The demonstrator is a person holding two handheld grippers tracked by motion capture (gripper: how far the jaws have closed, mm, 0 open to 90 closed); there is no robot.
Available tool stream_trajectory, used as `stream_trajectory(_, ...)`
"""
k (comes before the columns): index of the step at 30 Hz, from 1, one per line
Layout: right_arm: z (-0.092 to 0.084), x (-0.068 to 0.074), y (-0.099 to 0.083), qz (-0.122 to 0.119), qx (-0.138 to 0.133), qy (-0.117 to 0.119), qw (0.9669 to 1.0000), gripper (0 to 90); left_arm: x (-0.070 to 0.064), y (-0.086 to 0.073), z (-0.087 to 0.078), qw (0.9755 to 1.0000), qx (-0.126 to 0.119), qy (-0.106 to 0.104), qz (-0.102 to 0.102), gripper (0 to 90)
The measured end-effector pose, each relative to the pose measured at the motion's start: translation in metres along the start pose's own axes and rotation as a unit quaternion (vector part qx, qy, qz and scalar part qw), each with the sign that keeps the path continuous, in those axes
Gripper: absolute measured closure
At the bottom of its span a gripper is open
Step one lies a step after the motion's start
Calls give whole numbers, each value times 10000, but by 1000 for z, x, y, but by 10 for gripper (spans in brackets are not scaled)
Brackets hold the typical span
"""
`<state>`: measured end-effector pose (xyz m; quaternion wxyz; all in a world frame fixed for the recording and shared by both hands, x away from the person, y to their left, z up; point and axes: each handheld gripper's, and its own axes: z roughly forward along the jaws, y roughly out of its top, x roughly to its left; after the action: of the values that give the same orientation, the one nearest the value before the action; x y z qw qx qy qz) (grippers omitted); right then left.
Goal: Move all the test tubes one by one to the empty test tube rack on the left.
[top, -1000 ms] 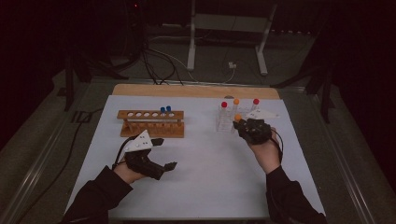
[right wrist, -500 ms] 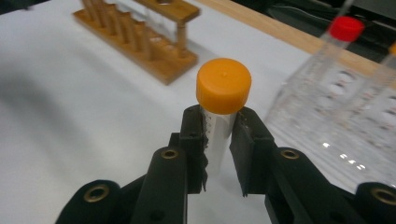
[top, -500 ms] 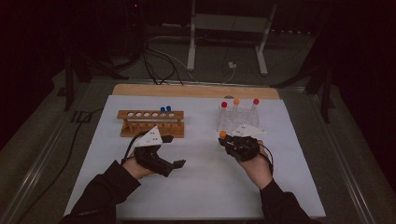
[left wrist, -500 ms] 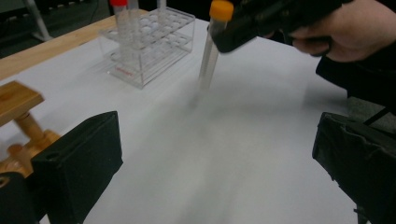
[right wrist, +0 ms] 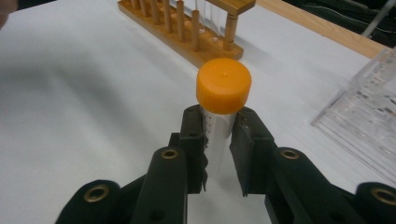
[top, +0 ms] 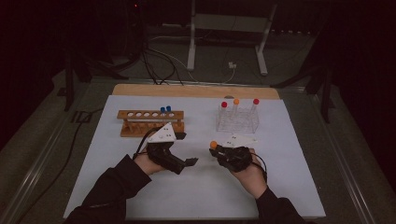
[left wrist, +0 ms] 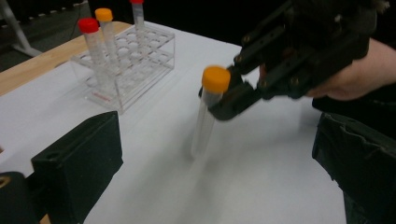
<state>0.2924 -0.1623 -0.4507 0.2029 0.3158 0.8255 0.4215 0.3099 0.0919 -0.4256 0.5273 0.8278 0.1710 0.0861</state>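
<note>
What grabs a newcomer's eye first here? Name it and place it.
First, the clear plastic tube with the orange cap, clamped just below its cap by the right gripper above the white mat's middle. Next, the clear acrylic rack behind it holding three capped tubes, and the wooden tube rack to its left with two blue-capped tubes.

High view overhead; gripper views close, table-level.

Wooden rack (top: 150, 122) stands at rear left of the sheet (top: 196, 196); clear rack (top: 237, 120) at rear right, well apart from it. Two tubes (top: 165, 110) sit in the wooden rack's right-hand holes. Three capped tubes (top: 235, 105) stand in the clear rack. Wooden board edge (top: 196, 91) runs behind the sheet.
</note>
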Motion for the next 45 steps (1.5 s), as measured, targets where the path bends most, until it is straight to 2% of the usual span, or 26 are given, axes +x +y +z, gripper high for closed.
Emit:
stream_trajectory(7,2,8,1,-62,8,108,9999,752,-1,10,14,10000,3,-48,44,95)
stream_trajectory(13,4,10,0,-72,29,160,9998,751,-2,13,27,9999,45,-84,108,246)
stream_trajectory(15,5,10,0,-89,30,180,9998,751,-2,13,31,9999,51,-50,126,337)
stream_trajectory(18,5,10,0,-82,33,182,9998,751,-2,14,36,9998,79,-49,174,425)
stream_trajectory(24,4,10,0,-72,5,182,9998,751,-1,15,43,9996,201,-39,205,567)
stream_trajectory(31,2,9,1,-66,-13,167,9998,751,-2,14,48,9992,282,-138,257,695)
stream_trajectory(41,4,8,1,21,-51,205,9998,741,-2,15,48,9990,309,-104,311,714)
stream_trajectory(42,4,8,1,37,-65,229,9997,716,-2,15,48,9990,311,-66,322,715)
stream_trajectory(44,4,8,1,80,-86,256,9996,579,0,15,46,9990,308,-35,315,719)
stream_trajectory(45,4,7,1,83,-104,232,9996,556,1,15,44,9992,302,-37,269,719)
